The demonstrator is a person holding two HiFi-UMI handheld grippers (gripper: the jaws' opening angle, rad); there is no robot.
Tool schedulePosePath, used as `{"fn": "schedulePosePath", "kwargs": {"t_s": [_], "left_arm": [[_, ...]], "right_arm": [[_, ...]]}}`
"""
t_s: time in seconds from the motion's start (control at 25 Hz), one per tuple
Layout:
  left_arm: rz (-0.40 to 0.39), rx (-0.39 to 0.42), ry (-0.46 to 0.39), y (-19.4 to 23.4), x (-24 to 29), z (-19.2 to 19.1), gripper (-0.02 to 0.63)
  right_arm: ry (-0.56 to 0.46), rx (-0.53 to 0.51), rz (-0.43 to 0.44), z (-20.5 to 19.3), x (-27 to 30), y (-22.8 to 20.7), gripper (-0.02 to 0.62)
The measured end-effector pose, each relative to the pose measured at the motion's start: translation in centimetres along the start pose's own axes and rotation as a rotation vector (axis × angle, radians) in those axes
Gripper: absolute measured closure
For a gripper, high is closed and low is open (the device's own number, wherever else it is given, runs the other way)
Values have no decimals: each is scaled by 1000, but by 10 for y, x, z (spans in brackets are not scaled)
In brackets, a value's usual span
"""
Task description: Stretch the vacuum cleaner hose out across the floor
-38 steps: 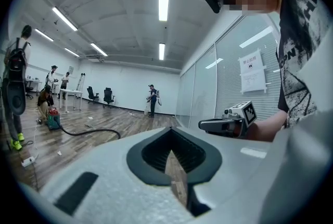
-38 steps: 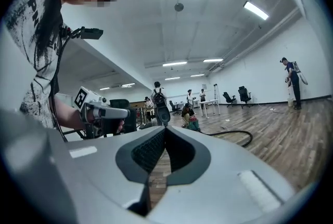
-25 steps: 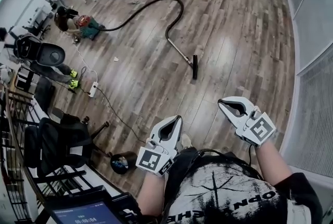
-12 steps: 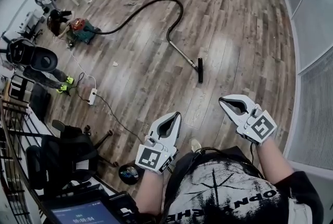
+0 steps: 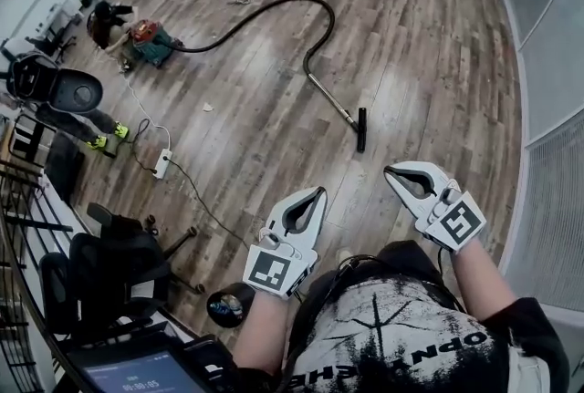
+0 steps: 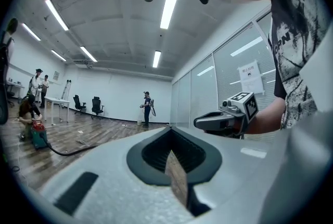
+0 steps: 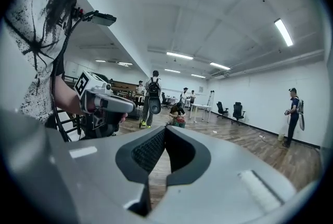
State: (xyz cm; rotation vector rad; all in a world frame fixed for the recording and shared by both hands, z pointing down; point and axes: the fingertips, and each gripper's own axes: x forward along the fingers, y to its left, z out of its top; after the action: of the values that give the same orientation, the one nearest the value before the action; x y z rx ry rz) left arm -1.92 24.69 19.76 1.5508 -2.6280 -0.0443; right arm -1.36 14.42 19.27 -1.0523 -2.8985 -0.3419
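The black vacuum hose [image 5: 274,8] arcs over the wood floor from the red and teal vacuum body [image 5: 151,42] to a metal wand [image 5: 330,99] that ends in a black floor nozzle [image 5: 361,129]. My left gripper [image 5: 319,192] and right gripper [image 5: 388,170] are held level side by side short of the nozzle, both shut and empty. In the left gripper view the shut left gripper [image 6: 169,129] faces the hose [image 6: 62,153], with the right gripper [image 6: 197,123] beside it. The right gripper view shows its shut right gripper [image 7: 164,128] and the left gripper [image 7: 127,108].
A person [image 5: 105,22] crouches by the vacuum body and another [image 5: 55,90] stands at the left. A power strip [image 5: 162,163] with its cable lies on the floor. Office chairs [image 5: 109,263] and railings crowd the lower left. A glass wall [image 5: 557,108] runs along the right.
Both grippers, still shut, have travelled forward with the person. The wand and nozzle now lie closer in front of them.
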Motion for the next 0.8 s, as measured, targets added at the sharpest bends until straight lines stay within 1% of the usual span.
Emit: {"fn": "schedulePosePath", "kwargs": {"t_s": [0.12,0.32,0.4,0.48,0.64,0.8], "left_arm": [[9,-10,5,21,-2,0,606],[28,-21,14,29,-8,-6,607],[42,-25,17,34,-4,-5,607],[59,-31,24,46,7,-6,606],[99,-35,43,78,40,-12,607],[139,-37,61,92,67,0,607]], "right_arm": [[7,22,14,4,25,-7,589],[10,45,65,3,41,4,589],[7,52,82,2,48,-1,589],[-2,59,99,-3,60,-15,589],[-27,74,133,-16,91,-56,589],[-42,72,159,-9,99,-94,589]]}}
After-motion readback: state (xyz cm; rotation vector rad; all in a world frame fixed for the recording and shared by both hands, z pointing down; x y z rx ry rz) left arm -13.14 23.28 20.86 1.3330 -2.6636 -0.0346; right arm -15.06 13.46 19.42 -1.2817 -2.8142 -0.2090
